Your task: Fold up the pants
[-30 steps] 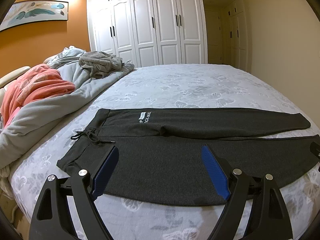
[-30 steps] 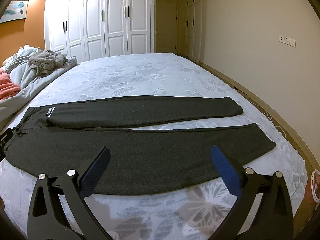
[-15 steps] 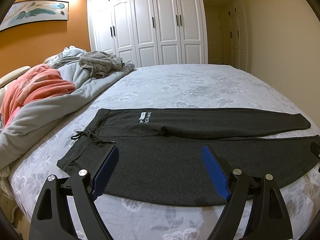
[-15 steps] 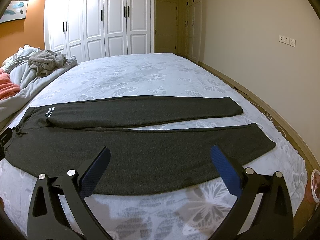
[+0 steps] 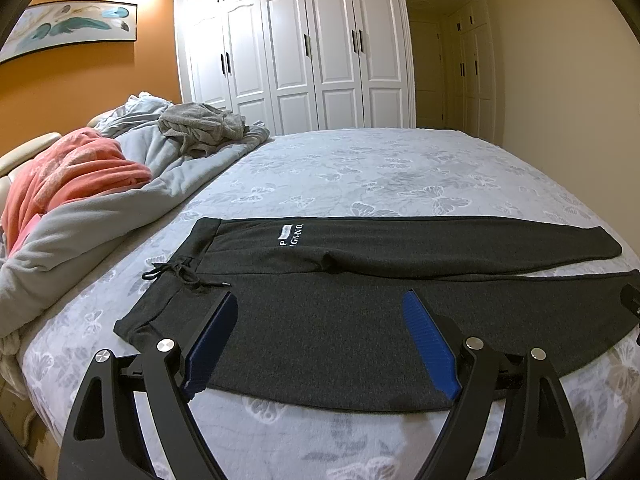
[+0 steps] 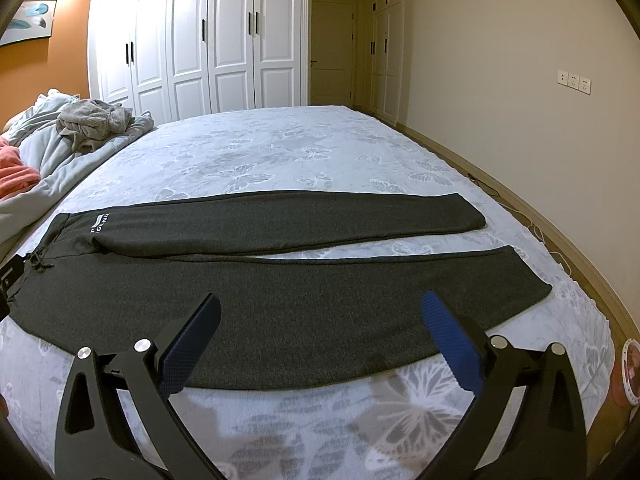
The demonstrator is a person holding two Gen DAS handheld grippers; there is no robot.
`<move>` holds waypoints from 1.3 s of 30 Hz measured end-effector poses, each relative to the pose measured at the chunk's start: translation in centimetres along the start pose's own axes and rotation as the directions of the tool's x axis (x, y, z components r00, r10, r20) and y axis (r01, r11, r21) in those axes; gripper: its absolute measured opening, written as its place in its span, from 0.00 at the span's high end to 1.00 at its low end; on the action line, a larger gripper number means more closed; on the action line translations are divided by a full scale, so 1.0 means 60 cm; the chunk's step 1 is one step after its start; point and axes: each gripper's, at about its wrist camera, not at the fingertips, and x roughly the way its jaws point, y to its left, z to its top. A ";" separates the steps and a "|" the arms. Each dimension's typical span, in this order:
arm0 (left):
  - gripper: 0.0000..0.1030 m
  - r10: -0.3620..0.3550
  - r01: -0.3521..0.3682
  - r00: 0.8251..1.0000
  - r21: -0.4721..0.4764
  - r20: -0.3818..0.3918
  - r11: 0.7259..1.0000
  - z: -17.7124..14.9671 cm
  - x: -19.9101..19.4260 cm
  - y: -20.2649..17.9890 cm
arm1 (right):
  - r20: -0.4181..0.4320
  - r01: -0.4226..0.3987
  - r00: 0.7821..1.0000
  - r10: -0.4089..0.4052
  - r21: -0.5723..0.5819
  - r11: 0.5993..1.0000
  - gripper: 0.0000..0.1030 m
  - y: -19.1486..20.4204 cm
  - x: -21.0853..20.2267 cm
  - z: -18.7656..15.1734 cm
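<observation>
Dark grey pants (image 5: 340,320) lie flat across the bed, waistband and drawstring (image 5: 180,274) at the left, both legs stretched to the right and slightly apart at the cuffs (image 6: 516,280). They also show in the right wrist view (image 6: 280,300). My left gripper (image 5: 320,312) is open and empty, above the near leg close to the waistband end. My right gripper (image 6: 320,316) is open and empty, above the near leg toward the cuff end. Neither touches the fabric.
The bed (image 5: 380,168) has a pale butterfly-print cover. A grey quilt (image 5: 120,208), an orange blanket (image 5: 76,172) and a crumpled grey garment (image 5: 200,124) are piled at the left. White wardrobes (image 5: 300,48) stand behind. The bed's right edge drops to the floor (image 6: 560,240).
</observation>
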 end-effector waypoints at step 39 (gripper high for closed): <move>0.81 0.049 -0.168 0.886 -0.221 -0.461 0.961 0.157 0.675 0.344 | -0.340 0.108 0.940 -0.011 0.269 0.957 0.74 -0.401 0.560 0.192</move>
